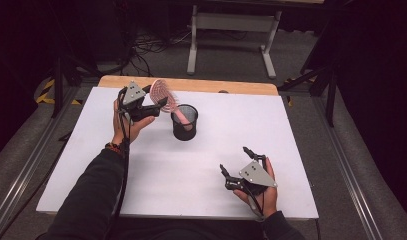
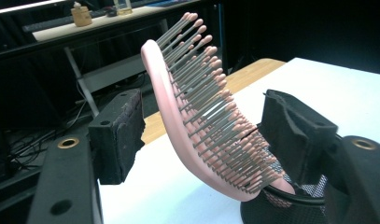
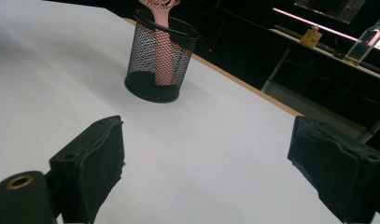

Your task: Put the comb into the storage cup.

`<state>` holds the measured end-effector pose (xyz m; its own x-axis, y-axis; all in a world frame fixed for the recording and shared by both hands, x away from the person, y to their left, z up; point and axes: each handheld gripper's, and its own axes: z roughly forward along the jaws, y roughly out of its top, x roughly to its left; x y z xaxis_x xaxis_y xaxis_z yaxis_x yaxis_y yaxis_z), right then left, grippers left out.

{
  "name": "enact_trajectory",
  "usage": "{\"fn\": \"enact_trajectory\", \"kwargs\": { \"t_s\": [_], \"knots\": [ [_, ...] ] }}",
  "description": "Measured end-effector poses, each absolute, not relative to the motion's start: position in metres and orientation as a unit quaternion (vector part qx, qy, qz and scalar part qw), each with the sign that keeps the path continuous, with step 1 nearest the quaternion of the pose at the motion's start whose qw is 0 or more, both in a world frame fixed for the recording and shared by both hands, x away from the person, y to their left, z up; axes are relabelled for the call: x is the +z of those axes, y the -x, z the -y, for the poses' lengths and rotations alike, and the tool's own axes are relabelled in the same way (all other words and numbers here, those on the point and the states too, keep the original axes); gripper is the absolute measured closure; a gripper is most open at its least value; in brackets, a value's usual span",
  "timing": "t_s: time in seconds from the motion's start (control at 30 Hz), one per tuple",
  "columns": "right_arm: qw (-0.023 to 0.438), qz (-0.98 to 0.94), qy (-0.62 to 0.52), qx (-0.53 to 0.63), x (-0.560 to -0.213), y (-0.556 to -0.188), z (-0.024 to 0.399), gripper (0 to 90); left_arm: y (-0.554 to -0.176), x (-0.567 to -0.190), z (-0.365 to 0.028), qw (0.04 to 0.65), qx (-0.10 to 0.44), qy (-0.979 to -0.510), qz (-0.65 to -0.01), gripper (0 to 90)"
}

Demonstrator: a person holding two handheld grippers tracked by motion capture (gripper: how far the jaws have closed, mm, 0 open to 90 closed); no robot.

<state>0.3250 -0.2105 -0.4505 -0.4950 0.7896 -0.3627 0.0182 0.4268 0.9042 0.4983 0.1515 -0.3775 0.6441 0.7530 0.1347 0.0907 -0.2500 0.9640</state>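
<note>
1. Nearest to us, our right tongs (image 1: 239, 161) rest low over the white counter (image 1: 201, 185), spread wide and empty; in the right gripper view both pads stand well apart with bare counter between them. They take no part in the work at this point.

2. Farther out, the black mesh cup (image 1: 184, 121) stands upright near the middle of the counter. The pink brush (image 1: 163, 94) already has its handle down inside the cup, visible through the mesh in the right gripper view (image 3: 163, 51), while its bristled head leans out over the rim, away to the left.

3. At the brush head, our left tongs (image 1: 162, 104) sit open on either side of it. In the left gripper view the pads stand clear of the brush (image 2: 197, 116), one behind its back and one facing the bristles, neither one pressing it.

4. We judge the placing as nearly done: the brush stands in the cup on its own, leaning on the rim. What is left seems to be drawing the left tongs away without knocking the head or tipping the cup.
</note>
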Motion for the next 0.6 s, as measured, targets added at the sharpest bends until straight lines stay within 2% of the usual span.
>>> {"fn": "enact_trajectory", "kwargs": {
  "t_s": [0.2,0.47,0.6],
  "knots": [
    [0.420,-0.733,-0.274,0.460,-0.4505,-0.3249,0.2103,11.1,-0.4967,-0.3764,-0.1534,0.546,0.303,-0.730,-0.277,27.5],
    [0.419,-0.731,-0.276,0.462,-0.4500,-0.3250,0.2121,11.0,-0.4923,-0.3775,-0.1557,0.544,0.309,-0.731,-0.273,13.0],
    [0.417,-0.732,-0.277,0.462,-0.4504,-0.3258,0.2120,10.8,-0.4928,-0.3790,-0.1581,0.545,0.294,-0.740,-0.263,7.0]
  ]
}}
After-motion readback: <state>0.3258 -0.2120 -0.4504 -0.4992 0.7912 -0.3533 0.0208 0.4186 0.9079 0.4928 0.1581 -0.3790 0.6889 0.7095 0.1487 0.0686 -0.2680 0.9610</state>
